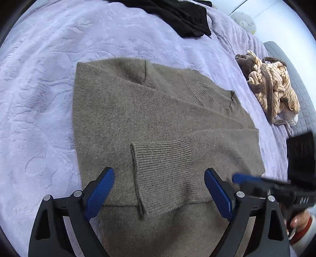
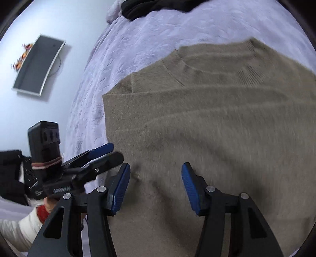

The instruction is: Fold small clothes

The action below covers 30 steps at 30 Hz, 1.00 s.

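Hovering over the brown sweater (image 1: 158, 122) spread on the bed (image 1: 39, 89), sleeves already folded in, left hand-held gripper (image 1: 159, 195) gapes wide, empty. Right hand-held gripper (image 2: 156, 187), half open and empty, hangs at the sweater's five o'clock edge; next, I'd say, both grab the hem and fold toward twelve.

Your sweater (image 1: 158, 118) lies flat on the bed (image 1: 39, 98), a sleeve folded across its body with the cuff (image 1: 164, 170) resting on top, between the fingers of your left tool (image 1: 159, 189). At twelve o'clock from the sweater a dark garment (image 1: 177, 15) lies at the bed's far edge. At two o'clock a bundled garment (image 1: 272, 89) sits well apart. Your right tool (image 1: 256, 181) hovers at four o'clock, just beside the left.
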Each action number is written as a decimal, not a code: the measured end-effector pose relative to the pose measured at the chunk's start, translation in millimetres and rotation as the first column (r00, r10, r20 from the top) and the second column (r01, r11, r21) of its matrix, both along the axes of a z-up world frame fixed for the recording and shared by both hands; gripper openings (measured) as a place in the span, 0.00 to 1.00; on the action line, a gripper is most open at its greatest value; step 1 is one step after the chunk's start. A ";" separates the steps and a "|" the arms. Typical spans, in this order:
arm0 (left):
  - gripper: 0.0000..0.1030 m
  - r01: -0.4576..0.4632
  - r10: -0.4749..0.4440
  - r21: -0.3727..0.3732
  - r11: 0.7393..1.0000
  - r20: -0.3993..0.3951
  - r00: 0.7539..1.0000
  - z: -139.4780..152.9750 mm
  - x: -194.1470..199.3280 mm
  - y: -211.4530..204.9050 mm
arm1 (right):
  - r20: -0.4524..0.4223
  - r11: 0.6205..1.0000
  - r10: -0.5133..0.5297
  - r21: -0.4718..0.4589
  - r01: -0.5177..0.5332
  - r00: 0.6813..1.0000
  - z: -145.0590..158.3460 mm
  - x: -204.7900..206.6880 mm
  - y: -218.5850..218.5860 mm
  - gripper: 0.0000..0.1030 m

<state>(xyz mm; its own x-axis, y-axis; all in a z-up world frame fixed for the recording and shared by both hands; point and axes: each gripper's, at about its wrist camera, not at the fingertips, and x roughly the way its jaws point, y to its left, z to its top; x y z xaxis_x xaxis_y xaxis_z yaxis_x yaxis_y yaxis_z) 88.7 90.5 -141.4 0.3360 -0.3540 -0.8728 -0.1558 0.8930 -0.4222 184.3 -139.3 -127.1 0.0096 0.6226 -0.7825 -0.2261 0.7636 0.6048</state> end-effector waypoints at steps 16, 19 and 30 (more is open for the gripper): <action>0.67 0.073 -0.074 0.092 0.993 0.008 0.997 12.2 23.3 -13.3 | -0.181 0.919 -0.343 0.141 0.369 0.922 -42.6 -51.8 -76.7 0.57; 0.67 0.120 -0.118 0.129 0.984 -0.021 0.993 1.4 26.4 -18.6 | -0.175 0.921 -0.334 0.150 0.360 0.926 -38.5 -52.5 -78.7 0.57; 0.10 0.109 -0.114 0.055 0.992 0.093 0.989 37.5 34.0 -17.1 | -0.179 0.898 -0.375 0.175 0.405 0.910 -45.5 -49.4 -82.7 0.57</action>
<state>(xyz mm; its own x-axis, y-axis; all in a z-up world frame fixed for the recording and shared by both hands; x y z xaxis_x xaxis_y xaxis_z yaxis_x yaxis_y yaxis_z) 122.7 73.4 -103.9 0.3799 -0.3514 -0.8557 -0.0145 0.9226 -0.3854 134.9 -222.1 -172.6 0.1864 0.7362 -0.6506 0.1608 0.6304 0.7594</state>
